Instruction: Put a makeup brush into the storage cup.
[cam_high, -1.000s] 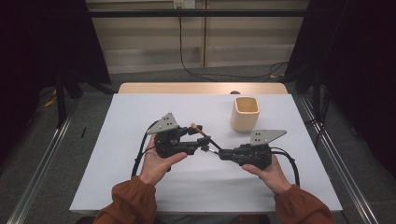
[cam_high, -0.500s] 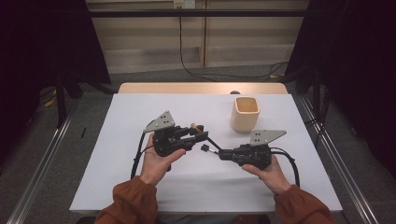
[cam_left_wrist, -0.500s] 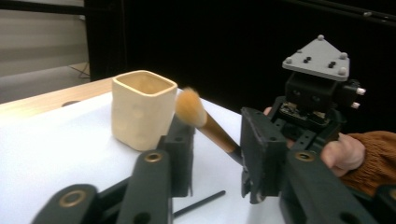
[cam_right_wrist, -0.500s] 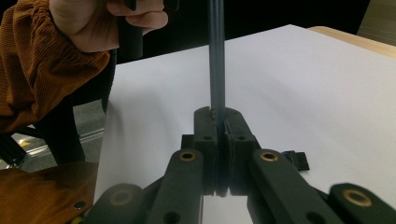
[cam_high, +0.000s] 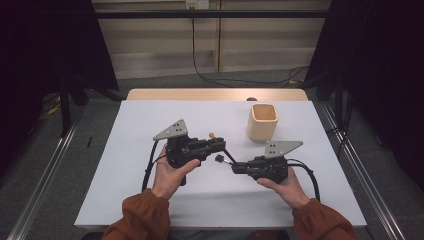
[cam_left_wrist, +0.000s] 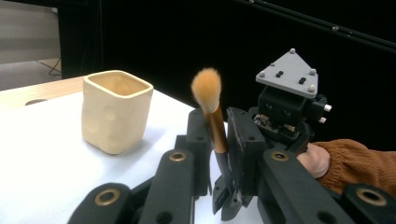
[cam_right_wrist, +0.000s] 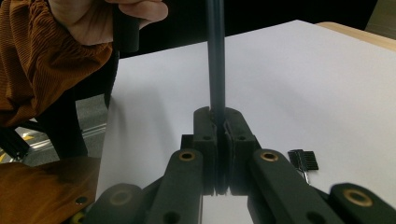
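A makeup brush (cam_left_wrist: 217, 128) with orange bristles, a copper ferrule and a black handle stands between my two grippers above the white table (cam_high: 150, 120). My left gripper (cam_left_wrist: 218, 137) has just been closing its jaws and is now shut on the brush just below the ferrule. In the high view the left gripper (cam_high: 216, 143) points right, with the bristle tip poking out beyond it. My right gripper (cam_right_wrist: 219, 126) is shut on the lower end of the black handle (cam_right_wrist: 215, 56), and in the high view the right gripper (cam_high: 235, 167) points left.
A cream square cup (cam_high: 262, 121) stands upright at the back right, seen as the cup (cam_left_wrist: 116, 112) beyond the left jaws. A small black comb-like piece (cam_right_wrist: 303, 161) lies on the table beside the right gripper. Cables trail from both grippers.
The left gripper's jaws have closed around the brush near its ferrule. Both hands have stayed where they were, and the right gripper has kept its hold on the handle.
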